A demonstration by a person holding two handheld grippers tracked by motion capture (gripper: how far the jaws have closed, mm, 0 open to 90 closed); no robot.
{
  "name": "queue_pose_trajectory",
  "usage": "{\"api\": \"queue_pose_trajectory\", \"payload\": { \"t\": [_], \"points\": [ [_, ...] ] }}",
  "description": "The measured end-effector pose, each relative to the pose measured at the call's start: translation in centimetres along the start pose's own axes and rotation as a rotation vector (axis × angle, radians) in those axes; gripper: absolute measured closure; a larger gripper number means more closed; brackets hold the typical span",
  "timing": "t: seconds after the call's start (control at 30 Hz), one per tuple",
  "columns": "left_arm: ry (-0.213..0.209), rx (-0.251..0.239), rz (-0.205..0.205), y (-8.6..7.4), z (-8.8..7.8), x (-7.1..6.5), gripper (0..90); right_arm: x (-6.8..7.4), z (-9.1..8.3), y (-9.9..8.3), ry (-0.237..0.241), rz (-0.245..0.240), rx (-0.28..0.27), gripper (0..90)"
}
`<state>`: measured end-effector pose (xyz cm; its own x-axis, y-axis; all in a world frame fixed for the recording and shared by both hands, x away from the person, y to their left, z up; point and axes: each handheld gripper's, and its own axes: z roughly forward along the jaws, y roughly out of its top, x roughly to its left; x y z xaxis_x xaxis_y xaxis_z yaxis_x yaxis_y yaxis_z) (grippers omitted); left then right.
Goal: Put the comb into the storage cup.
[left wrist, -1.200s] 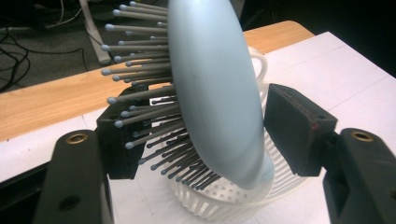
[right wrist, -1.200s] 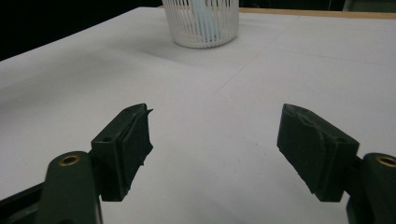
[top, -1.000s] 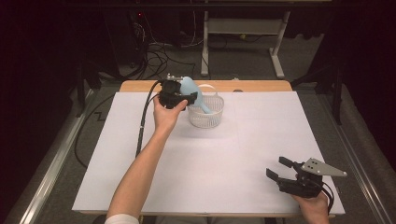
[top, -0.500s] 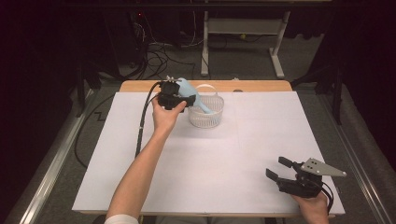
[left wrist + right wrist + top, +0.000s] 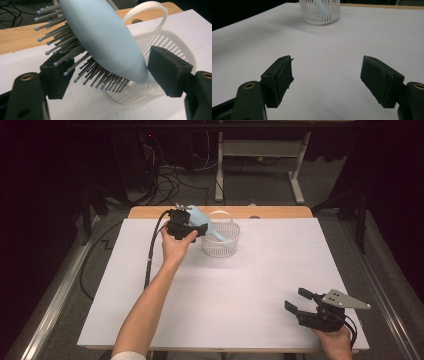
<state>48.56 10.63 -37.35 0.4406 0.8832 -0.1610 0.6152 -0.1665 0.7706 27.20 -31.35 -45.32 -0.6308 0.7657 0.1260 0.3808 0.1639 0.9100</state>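
A light blue hairbrush [image 5: 202, 219] [image 5: 100, 32] with grey bristles slants down into a white slatted basket [image 5: 220, 247] [image 5: 172, 42] at the back of the table. My left gripper [image 5: 196, 227] [image 5: 110, 65] hovers at the basket's left rim with the brush between its jaws. They have just been opening: the bristles lie across the left pad [image 5: 58, 75], and the right pad [image 5: 167, 70] stands just off the brush's smooth back. My right gripper [image 5: 298, 300] [image 5: 327, 75] rests near the table's front right, open and empty, facing the basket [image 5: 322, 11].
A white sheet [image 5: 225, 295] covers the table, with a wooden strip [image 5: 280, 212] bare along its far edge. The left gripper's black cable [image 5: 150, 255] trails down the table's left side. Beyond the table are floor cables and a desk frame [image 5: 260, 150].
The brush has tipped slightly lower toward the basket. Both hands have stayed where they were.
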Motion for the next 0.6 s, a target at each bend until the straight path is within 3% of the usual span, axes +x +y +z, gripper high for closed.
{"api": "queue_pose_trajectory", "payload": {
  "t": [0.6],
  "points": [
    [-0.004, -0.008, 0.001, -0.24, -0.81, 0.29, 21.2, 0.05, 0.04, 0.01, -0.001, -0.001, 0.000, 26.5]
  ]
}}
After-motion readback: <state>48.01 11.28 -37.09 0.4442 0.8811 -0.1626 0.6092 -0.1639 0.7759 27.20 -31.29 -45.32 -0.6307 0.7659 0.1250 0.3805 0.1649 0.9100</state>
